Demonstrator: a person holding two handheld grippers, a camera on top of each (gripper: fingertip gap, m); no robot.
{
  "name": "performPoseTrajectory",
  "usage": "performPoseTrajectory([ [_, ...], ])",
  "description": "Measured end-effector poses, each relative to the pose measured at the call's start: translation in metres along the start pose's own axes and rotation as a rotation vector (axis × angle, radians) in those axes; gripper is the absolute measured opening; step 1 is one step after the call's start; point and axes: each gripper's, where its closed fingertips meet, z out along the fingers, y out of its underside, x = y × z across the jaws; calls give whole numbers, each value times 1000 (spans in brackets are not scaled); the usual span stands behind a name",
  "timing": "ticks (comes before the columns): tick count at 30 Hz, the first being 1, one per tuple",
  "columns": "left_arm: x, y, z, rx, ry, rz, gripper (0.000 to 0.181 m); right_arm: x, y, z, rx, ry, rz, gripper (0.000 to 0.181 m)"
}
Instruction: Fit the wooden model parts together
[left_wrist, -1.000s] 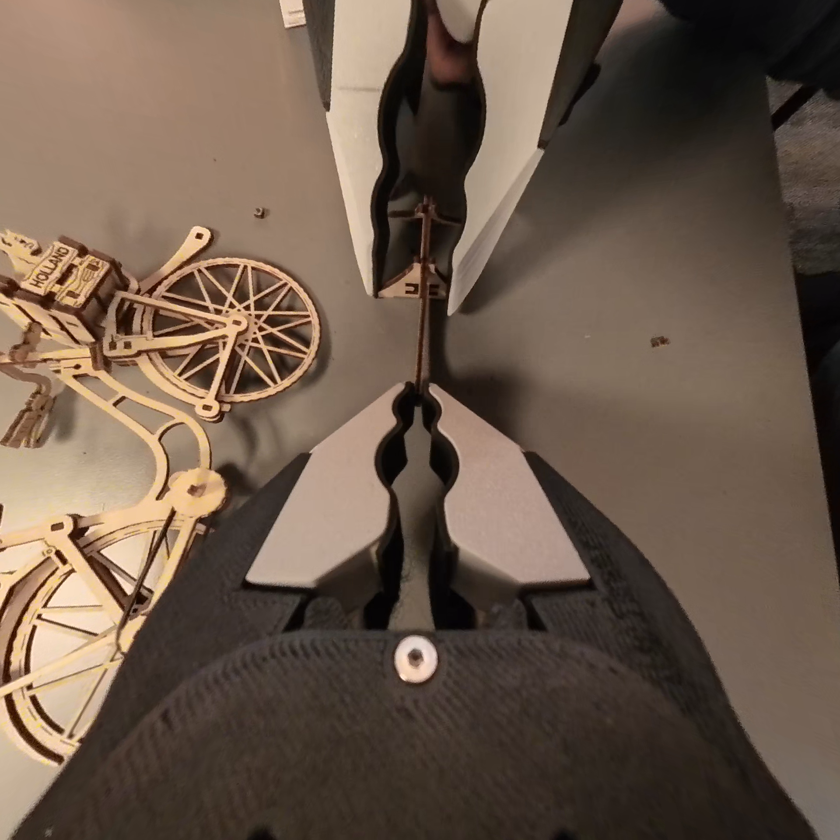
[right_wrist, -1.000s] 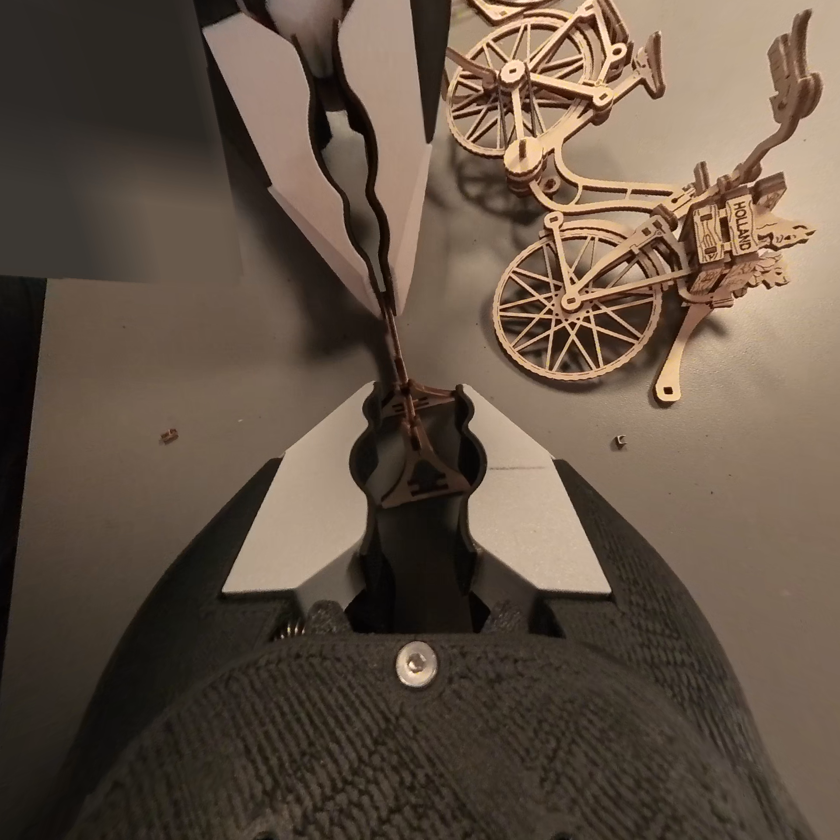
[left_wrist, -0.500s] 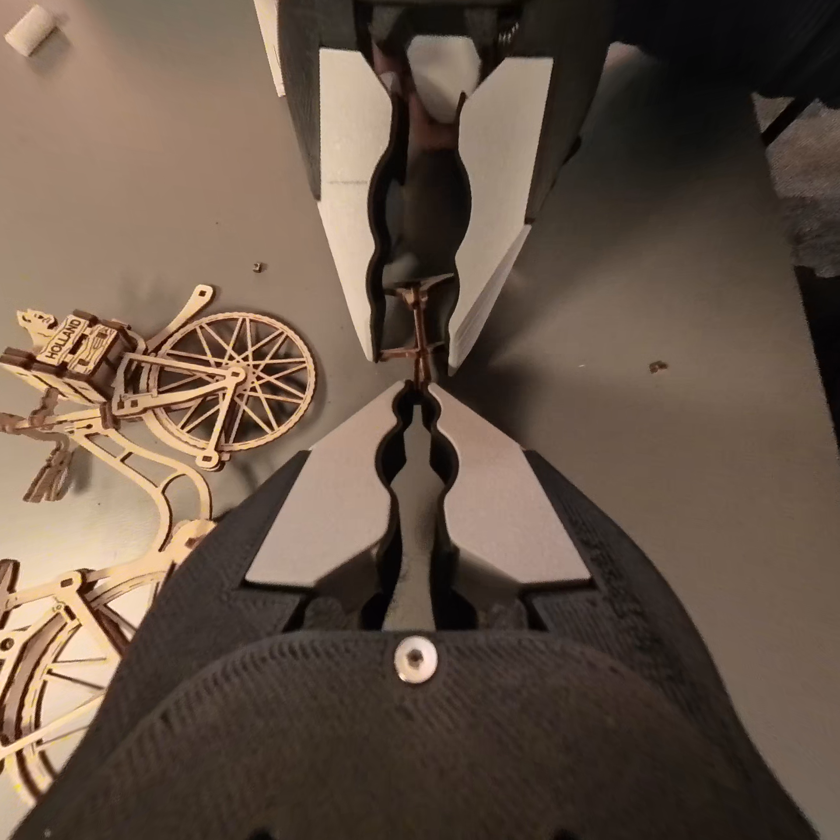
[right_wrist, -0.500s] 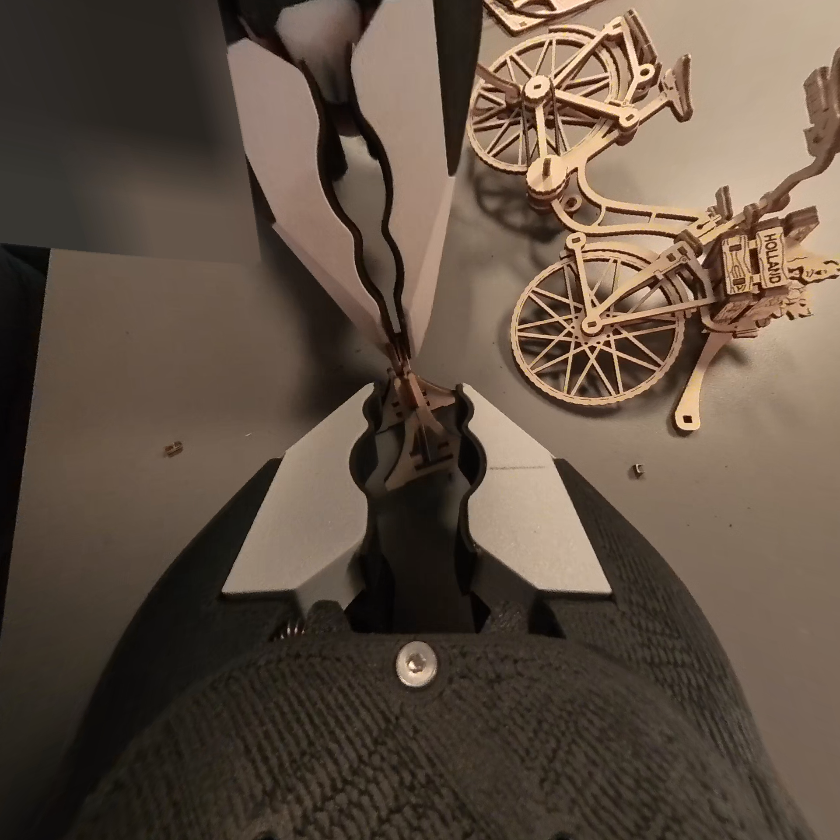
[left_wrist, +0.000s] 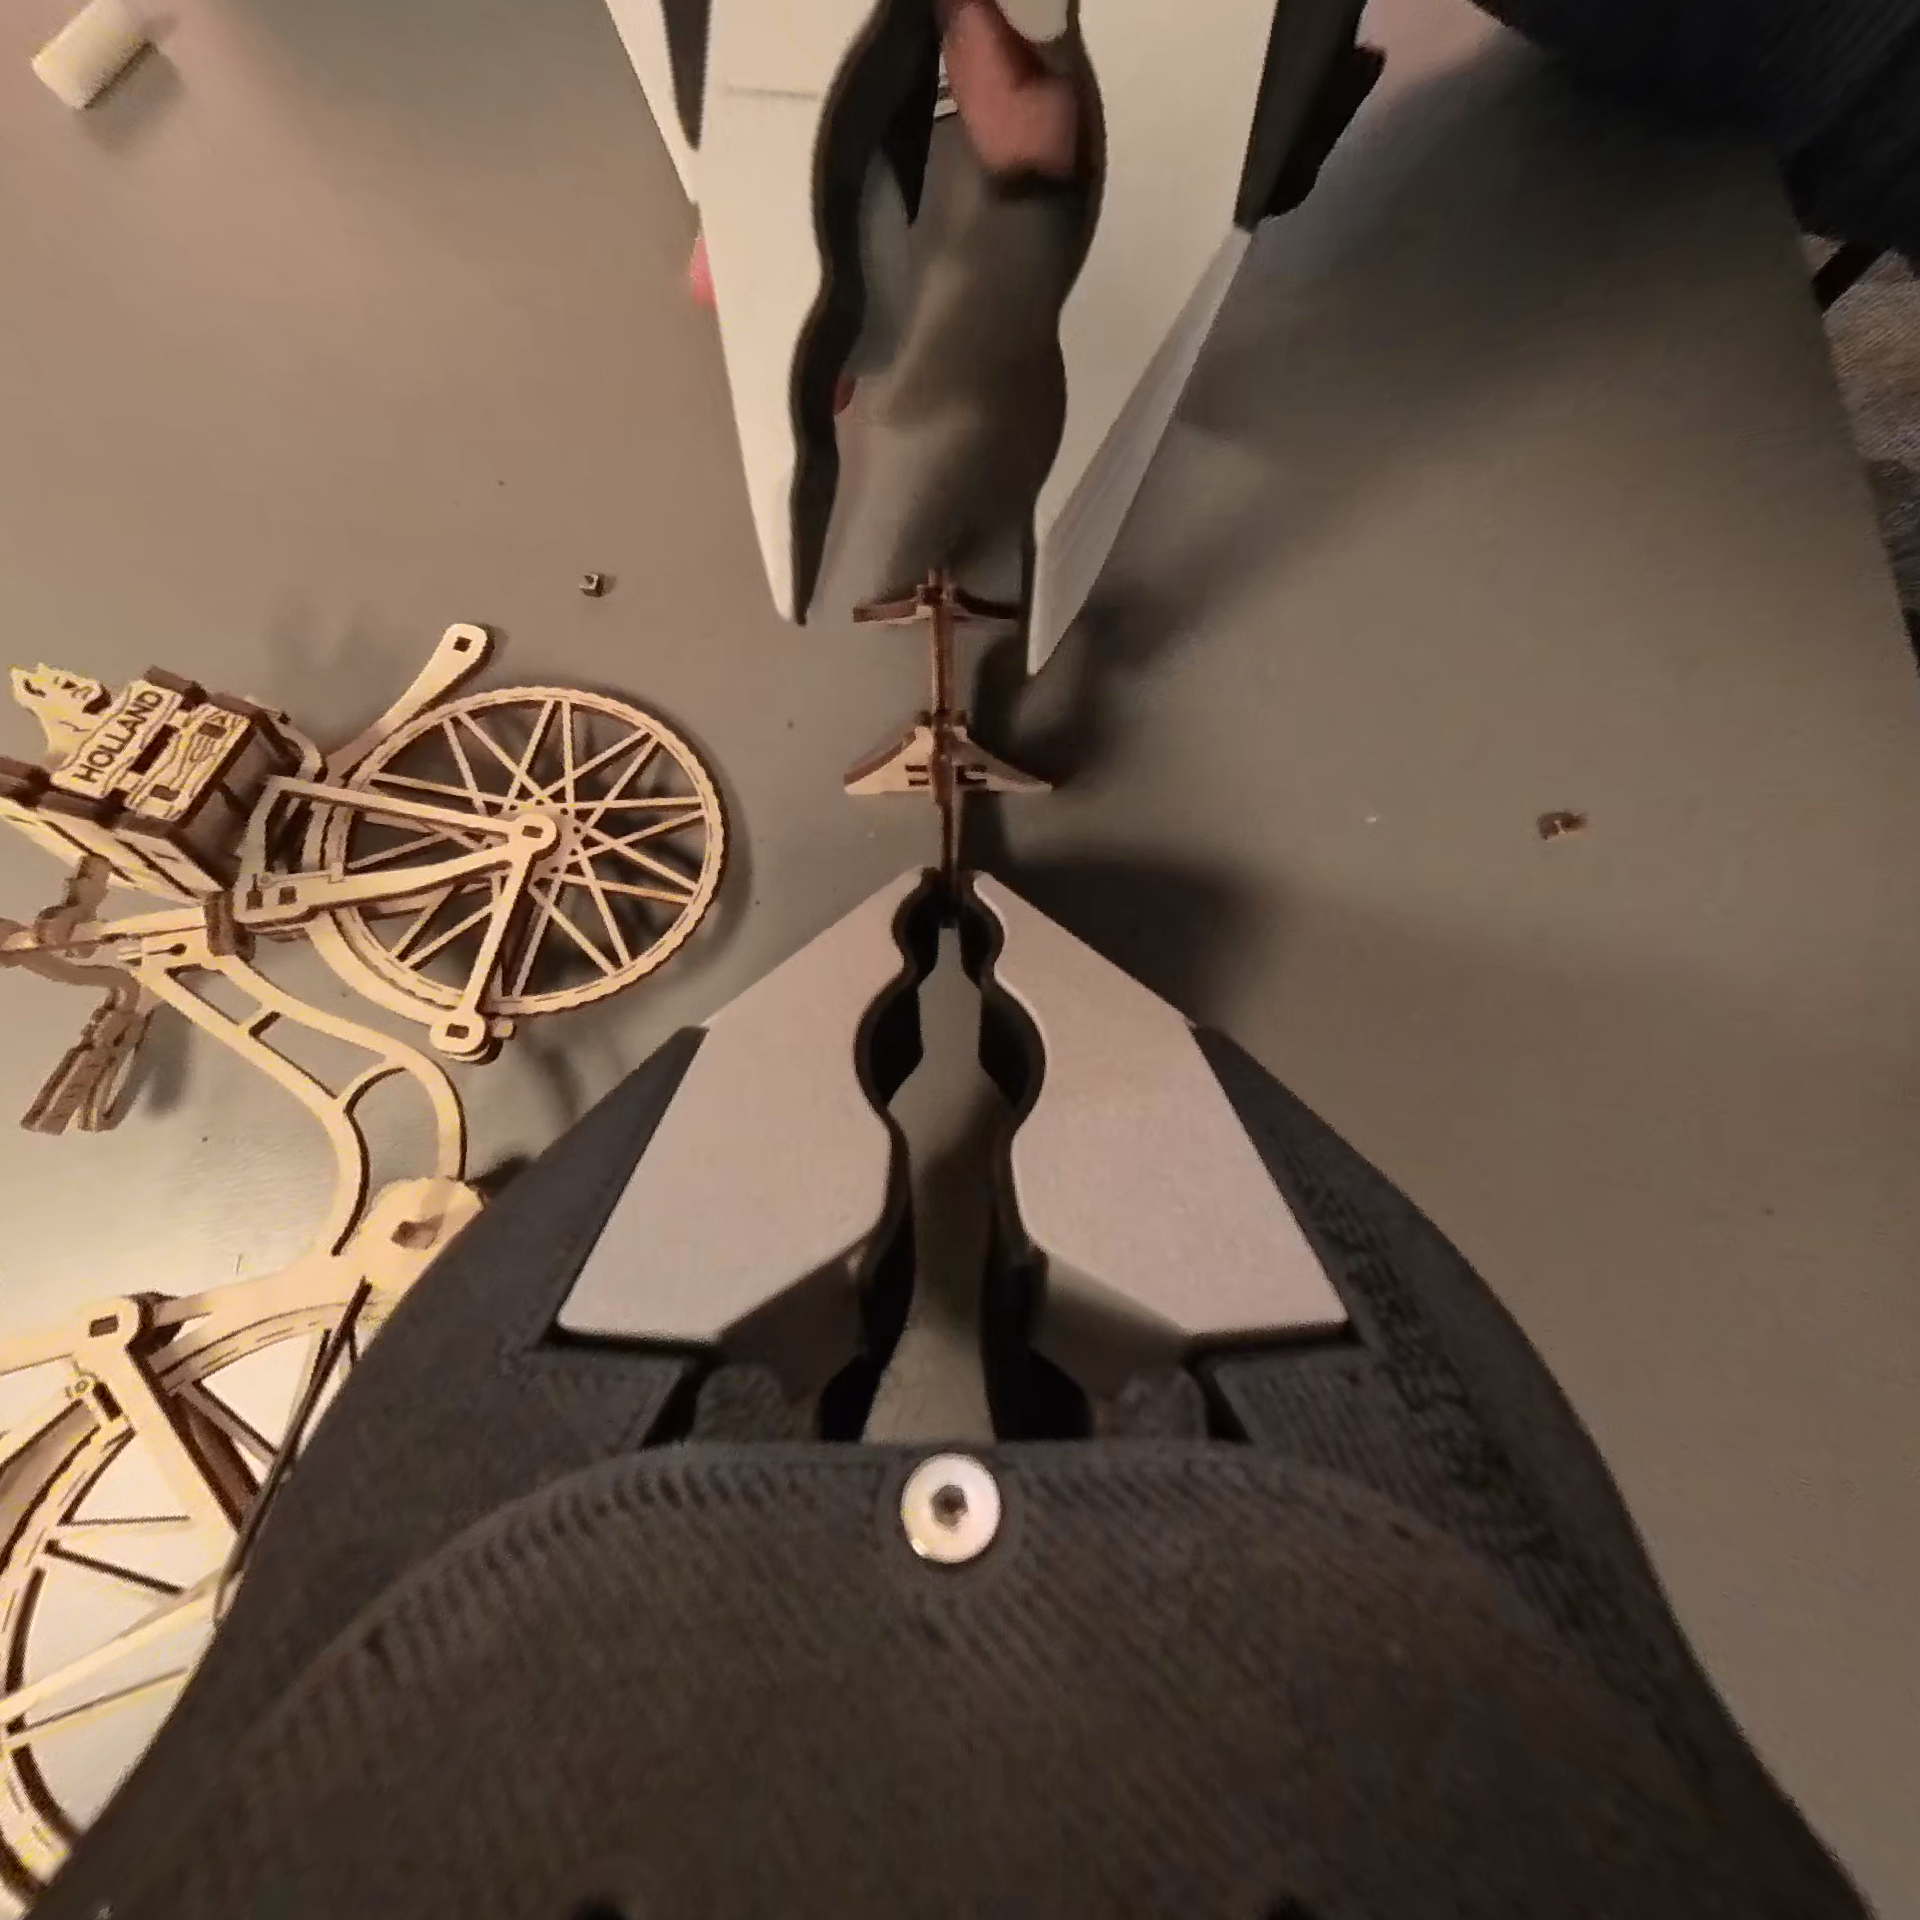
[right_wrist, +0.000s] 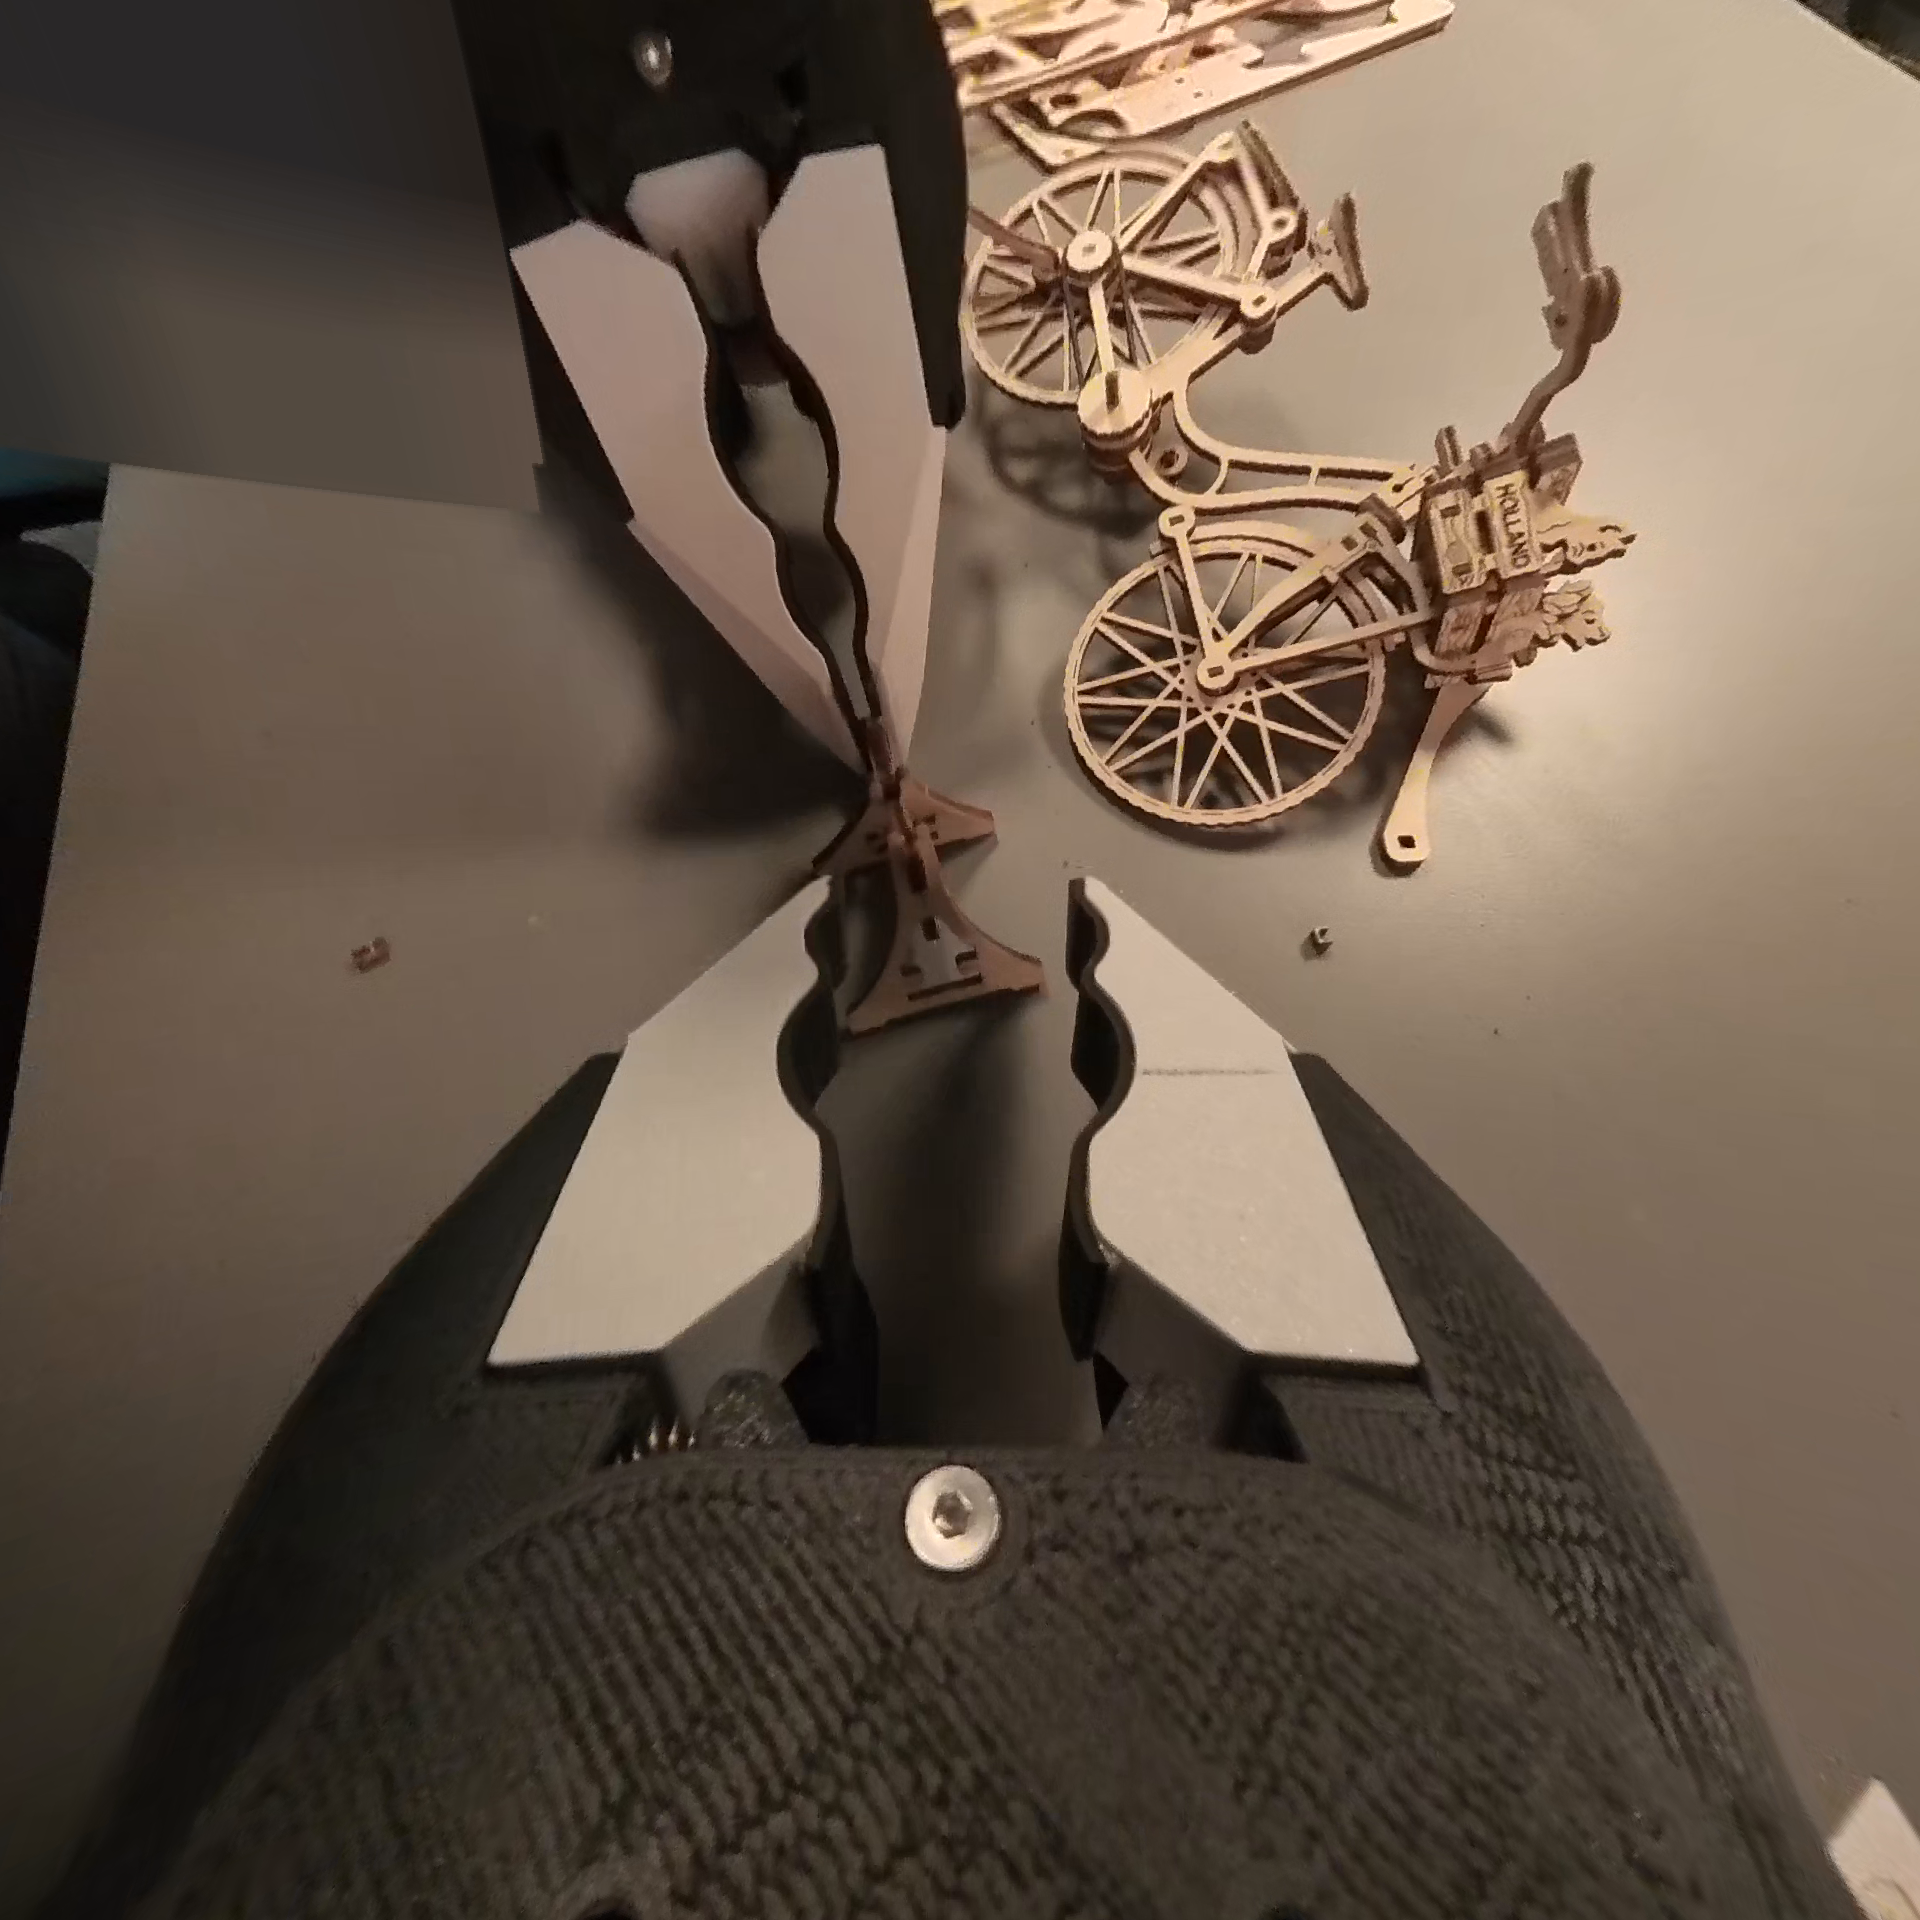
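Note:
A small wooden assembly, a thin strut with two winged cross pieces, hangs over the grey table. My left gripper is shut on the strut's near end. The right wrist view shows the assembly with the left gripper pinching its far end. My right gripper is open, its fingertips on either side of the larger winged piece without gripping it. The left wrist view shows the right gripper opposite, jaws apart around the far cross piece.
A wooden model bicycle lies on its side left of the grippers, and shows at the right in the right wrist view. Wooden part sheets lie beyond it. Small scraps dot the table. The table edge is at the left. My hands' fingertips stand some 4 centimetres from each other.
My right gripper has opened, let go of the winged assembly and drawn back a little. My left gripper stays shut on the strut and now holds the assembly alone.

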Motion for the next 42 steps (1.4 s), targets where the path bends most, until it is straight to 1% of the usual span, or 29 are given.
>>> performPoseTrajectory([
  [4,1,-1,1,14,13,9,2,0,10,-1,-46,-3,-12,41],
  [8,1,-3,2,34,26,0,2,-2,15,-2,-69,-15,-8,33],
  [17,4,-5,4,75,52,20,2,-7,16,-3,-70,-39,-2,33],
  [20,4,-5,3,83,56,24,2,-4,15,-6,-61,-20,-19,35],
  [23,4,-6,4,86,57,31,2,-7,13,-9,-33,-42,-44,38],
  [28,4,-5,5,80,60,39,3,-11,19,-6,-72,-62,-72,41],
  [33,4,-6,4,85,59,50,3,-11,19,-6,-71,-73,-59,36],
  [42,5,-6,5,86,67,65,2,-14,17,-3,-71,-79,-62,35],
])
